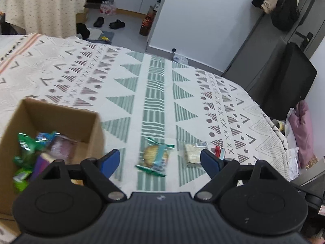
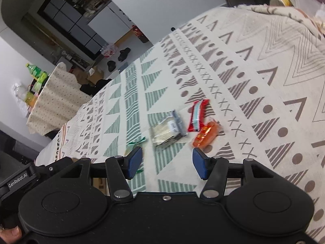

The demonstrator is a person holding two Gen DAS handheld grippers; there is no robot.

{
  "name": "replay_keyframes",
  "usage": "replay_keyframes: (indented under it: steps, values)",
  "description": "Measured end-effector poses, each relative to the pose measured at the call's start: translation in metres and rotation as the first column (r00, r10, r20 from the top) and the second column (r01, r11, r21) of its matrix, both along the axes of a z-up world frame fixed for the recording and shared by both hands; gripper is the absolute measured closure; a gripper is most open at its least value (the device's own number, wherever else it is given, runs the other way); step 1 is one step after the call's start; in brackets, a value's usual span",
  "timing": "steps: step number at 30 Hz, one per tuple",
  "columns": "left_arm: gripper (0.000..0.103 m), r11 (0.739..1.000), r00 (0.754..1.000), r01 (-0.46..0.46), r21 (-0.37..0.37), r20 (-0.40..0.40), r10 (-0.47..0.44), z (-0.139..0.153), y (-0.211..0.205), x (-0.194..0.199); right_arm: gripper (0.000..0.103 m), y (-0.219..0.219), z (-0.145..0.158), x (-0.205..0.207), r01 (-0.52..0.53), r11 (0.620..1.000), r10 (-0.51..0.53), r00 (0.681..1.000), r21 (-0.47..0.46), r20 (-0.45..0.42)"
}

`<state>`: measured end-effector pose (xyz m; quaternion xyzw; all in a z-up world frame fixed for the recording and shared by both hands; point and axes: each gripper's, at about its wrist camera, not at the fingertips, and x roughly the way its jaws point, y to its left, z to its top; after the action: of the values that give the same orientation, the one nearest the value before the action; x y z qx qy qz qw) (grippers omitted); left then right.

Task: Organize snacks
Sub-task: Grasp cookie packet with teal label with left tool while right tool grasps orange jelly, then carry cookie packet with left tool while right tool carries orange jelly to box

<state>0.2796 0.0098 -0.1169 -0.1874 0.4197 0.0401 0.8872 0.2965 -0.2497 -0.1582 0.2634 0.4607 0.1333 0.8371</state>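
A cardboard box [image 1: 61,113] stands at the left on the patterned tablecloth [image 1: 121,77] and holds several green and purple snack packs. My left gripper [image 1: 160,160] is open just right of the box, with nothing between its pads. Ahead of it lie a cookie in a clear green-ended wrapper [image 1: 155,156], a beige packet [image 1: 193,152] and a red snack [image 1: 218,149] half hidden by the right finger. My right gripper [image 2: 166,162] is open and empty, a little short of the beige packet [image 2: 166,131], a red and pale-blue bar [image 2: 197,114] and an orange snack [image 2: 206,134].
The table's edge curves down on the right, beside a dark cabinet [image 1: 284,77] and pink cloth [image 1: 302,134]. A second table with a dotted cloth [image 1: 42,6] stands behind. Shoes [image 1: 116,23] lie on the floor. A person's fingertip [image 2: 11,233] shows on the right gripper's handle.
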Motion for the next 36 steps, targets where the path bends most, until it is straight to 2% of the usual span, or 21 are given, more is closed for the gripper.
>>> replay_keyframes:
  steps: [11, 15, 22, 28, 30, 33, 34, 36]
  values:
    - [0.018, 1.000, 0.996, 0.024, 0.001, -0.085, -0.024, -0.057, -0.027, 0.044, 0.052, -0.013, -0.038, 0.024, 0.036, 0.998, -0.033, 0.997, 0.051, -0.070]
    - [0.018, 0.998, 0.994, 0.045, 0.037, -0.104, -0.041, -0.073, -0.032, 0.056, 0.056, -0.015, -0.050, 0.032, 0.052, 0.997, -0.047, 0.994, 0.051, -0.095]
    - [0.018, 0.995, 0.991, 0.052, 0.087, -0.129, -0.040, -0.097, -0.029, 0.073, 0.057, -0.008, -0.068, 0.045, 0.056, 0.997, -0.051, 0.992, 0.044, -0.120]
    - [0.020, 0.997, 0.989, 0.057, 0.056, -0.138, -0.049, -0.113, -0.027, 0.079, 0.061, -0.003, -0.076, 0.052, 0.067, 0.998, -0.064, 0.991, 0.019, -0.121]
    - [0.023, 0.996, 0.988, 0.063, 0.057, -0.145, -0.054, -0.117, -0.028, 0.080, 0.064, -0.002, -0.076, 0.053, 0.068, 0.998, -0.067, 0.990, 0.009, -0.120]
    - [0.039, 0.996, 0.989, 0.061, 0.072, -0.141, -0.051, -0.120, -0.028, 0.079, 0.076, -0.001, -0.077, 0.052, 0.068, 0.997, -0.070, 0.991, -0.024, -0.118]
    - [0.050, 0.995, 0.989, 0.062, 0.080, -0.140, -0.050, -0.119, -0.029, 0.078, 0.080, -0.002, -0.077, 0.051, 0.067, 0.997, -0.070, 0.990, -0.028, -0.119]
    - [0.054, 0.995, 0.989, 0.063, 0.078, -0.135, -0.052, -0.119, -0.028, 0.075, 0.082, -0.002, -0.074, 0.049, 0.059, 0.998, -0.062, 0.991, -0.031, -0.122]
